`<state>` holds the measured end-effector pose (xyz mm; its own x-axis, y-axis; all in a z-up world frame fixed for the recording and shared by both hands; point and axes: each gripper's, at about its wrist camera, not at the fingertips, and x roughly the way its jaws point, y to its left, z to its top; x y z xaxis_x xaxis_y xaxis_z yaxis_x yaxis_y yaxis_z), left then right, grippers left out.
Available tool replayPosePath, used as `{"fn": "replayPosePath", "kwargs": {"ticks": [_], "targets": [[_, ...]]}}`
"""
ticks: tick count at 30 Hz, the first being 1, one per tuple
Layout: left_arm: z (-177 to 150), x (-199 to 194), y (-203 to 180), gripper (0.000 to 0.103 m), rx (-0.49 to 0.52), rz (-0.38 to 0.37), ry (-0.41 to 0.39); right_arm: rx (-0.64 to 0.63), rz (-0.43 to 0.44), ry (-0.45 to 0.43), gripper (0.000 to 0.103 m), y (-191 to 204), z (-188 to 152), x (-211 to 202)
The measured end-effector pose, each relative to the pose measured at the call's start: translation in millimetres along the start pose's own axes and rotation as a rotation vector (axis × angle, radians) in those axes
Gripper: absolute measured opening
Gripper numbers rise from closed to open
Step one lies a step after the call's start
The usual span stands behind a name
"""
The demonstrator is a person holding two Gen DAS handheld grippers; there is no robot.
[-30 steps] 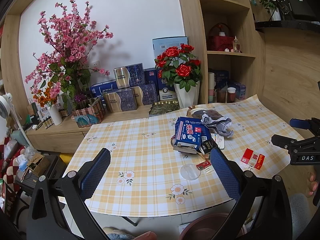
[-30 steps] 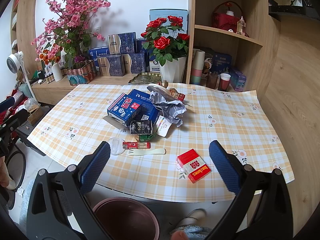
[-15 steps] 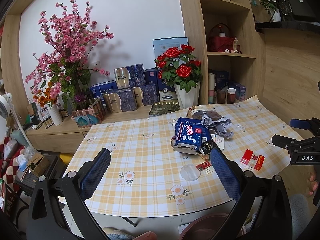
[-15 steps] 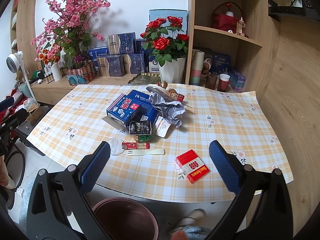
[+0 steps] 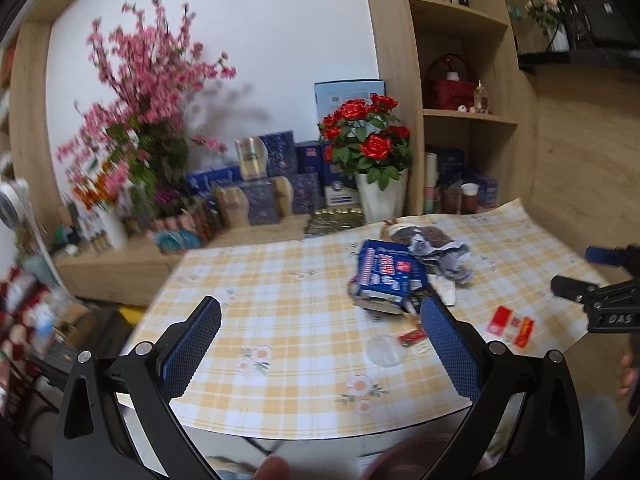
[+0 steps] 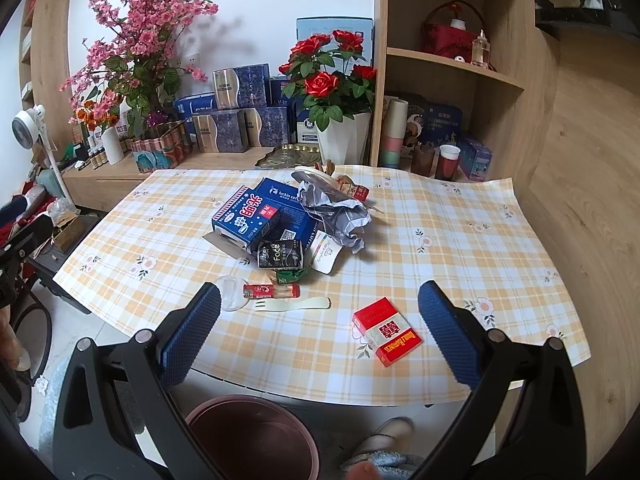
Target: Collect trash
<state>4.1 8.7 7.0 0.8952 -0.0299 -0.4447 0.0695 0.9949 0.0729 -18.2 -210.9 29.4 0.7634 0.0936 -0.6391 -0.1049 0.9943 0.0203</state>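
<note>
Table (image 6: 440, 248) litter unmoved; left tongs (image 5: 320, 344) newly blurred, swinging.

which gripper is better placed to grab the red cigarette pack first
Right. The red cigarette pack lies near the table edge, just ahead between the open right gripper fingers. From the open left gripper it sits far off to the side, beyond the right finger.

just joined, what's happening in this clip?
Trash pickup, nothing grabbed yet. Both tongs, left and right, are open and empty, held above the near edge of the checked table. The litter lies untouched: a pile of blue boxes and crumpled paper, a plastic fork, and a red cigarette pack nearest the right tongs. A brown bin waits below the table edge.
</note>
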Motion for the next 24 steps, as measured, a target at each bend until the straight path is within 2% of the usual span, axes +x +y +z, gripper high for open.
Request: {"fn": "replayPosePath", "kwargs": {"ticks": [2, 5, 7, 13, 18, 24], "targets": [[-4.9, 9.7, 5.1, 0.098, -0.014, -0.03, 0.039, 0.022, 0.009, 0.004, 0.097, -7.0, -5.6, 7.0], [-15.7, 21.0, 5.0, 0.098, 0.031, 0.021, 0.053, 0.011, 0.012, 0.032, 0.097, -19.9, -19.5, 20.9], [-25.1, 30.7, 6.8, 0.098, 0.044, 0.008, 0.063, -0.008, -0.009, 0.058, 0.097, -28.3, -31.8, 32.1], [-51.8, 64.8, 6.2, 0.098, 0.056, -0.019, 0.103, -0.041, -0.042, 0.192, 0.097, -67.7, -66.7, 91.4], [-64.8, 94.3, -2.3, 0.098, 0.072, -0.051, 0.158, -0.157, -0.095, 0.251, 0.097, -72.1, -76.2, 141.9], [-66.6, 121.5, -3.5, 0.098, 0.028, -0.078, 0.204, -0.198, -0.09, 0.311, 0.097, -80.4, -74.6, 191.0]]}}
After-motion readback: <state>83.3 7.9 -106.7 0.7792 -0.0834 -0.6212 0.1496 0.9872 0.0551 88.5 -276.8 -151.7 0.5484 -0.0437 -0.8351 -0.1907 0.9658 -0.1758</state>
